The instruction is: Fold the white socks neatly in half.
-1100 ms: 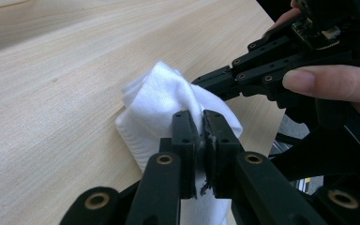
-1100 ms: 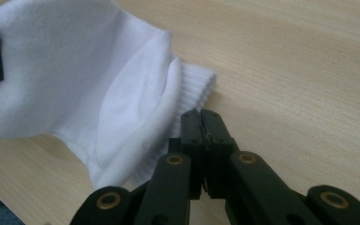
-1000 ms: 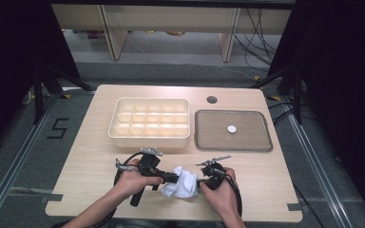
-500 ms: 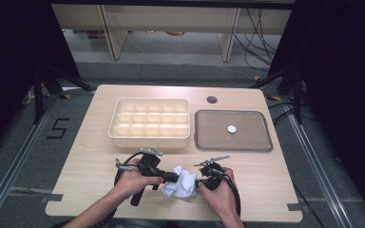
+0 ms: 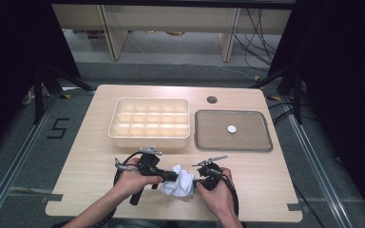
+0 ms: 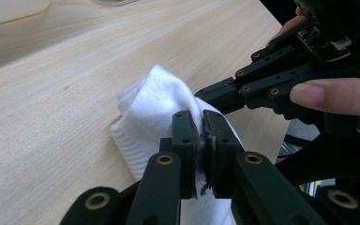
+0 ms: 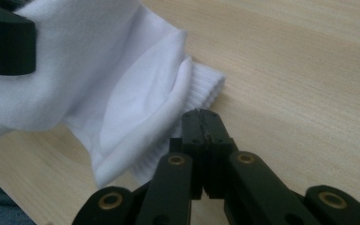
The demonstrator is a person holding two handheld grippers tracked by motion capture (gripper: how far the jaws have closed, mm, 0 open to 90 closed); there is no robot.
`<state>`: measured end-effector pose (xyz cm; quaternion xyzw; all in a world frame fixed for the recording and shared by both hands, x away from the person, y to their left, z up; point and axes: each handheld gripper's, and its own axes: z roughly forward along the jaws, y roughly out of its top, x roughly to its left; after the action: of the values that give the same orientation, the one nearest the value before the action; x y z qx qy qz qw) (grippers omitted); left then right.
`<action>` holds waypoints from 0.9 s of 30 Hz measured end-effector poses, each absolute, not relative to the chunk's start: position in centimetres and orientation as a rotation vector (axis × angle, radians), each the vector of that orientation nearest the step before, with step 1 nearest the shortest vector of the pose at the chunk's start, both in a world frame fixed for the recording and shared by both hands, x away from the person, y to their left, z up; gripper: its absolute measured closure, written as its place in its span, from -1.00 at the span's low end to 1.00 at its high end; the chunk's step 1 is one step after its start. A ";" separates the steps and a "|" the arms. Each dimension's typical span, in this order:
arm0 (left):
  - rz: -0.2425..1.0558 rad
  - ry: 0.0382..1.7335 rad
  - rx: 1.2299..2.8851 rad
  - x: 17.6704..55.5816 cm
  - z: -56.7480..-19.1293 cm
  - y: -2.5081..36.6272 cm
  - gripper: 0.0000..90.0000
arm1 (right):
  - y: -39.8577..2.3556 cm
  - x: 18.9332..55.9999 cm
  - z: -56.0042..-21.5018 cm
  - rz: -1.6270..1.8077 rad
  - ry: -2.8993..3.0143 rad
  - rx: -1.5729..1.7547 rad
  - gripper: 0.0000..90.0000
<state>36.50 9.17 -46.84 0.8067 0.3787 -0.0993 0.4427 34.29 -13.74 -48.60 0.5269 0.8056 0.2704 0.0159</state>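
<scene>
We have the white sock bunched at the worktop's near edge, between both grippers; the left gripper and right gripper each pinch its fabric with fingers nearly shut, probably to stretch it flat

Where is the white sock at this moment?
In the high view the white sock lies at the table's near edge, between the left gripper and right gripper, in front of the divided box.

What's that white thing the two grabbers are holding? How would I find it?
Look at the near edge of the wooden table, in front of the divided box. Between the left gripper and right gripper is a crumpled white sock, the only soft thing there.
</scene>
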 end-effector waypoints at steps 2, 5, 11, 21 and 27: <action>-0.247 0.939 2.002 36.5 -46.8 9.2 0.85 | -13.7 34.3 -48.6 0.838 2.509 1.636 1.00; -0.240 0.940 2.003 36.5 -46.8 9.2 0.85 | -13.5 34.3 -48.6 0.834 2.502 1.649 1.00; -0.247 0.932 2.008 36.5 -46.8 9.1 0.85 | -13.4 34.3 -48.7 0.853 2.507 1.643 1.00; -0.247 0.929 2.015 36.5 -46.9 8.9 0.86 | -13.0 34.4 -48.9 0.854 2.521 1.626 1.00; -0.239 0.933 2.016 36.5 -46.8 8.8 0.86 | -12.8 34.5 -48.9 0.855 2.525 1.607 1.00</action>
<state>36.53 8.85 -46.84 0.8109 0.3753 -0.0963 0.4384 34.47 -12.85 -48.93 0.5161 0.8112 0.2746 0.0143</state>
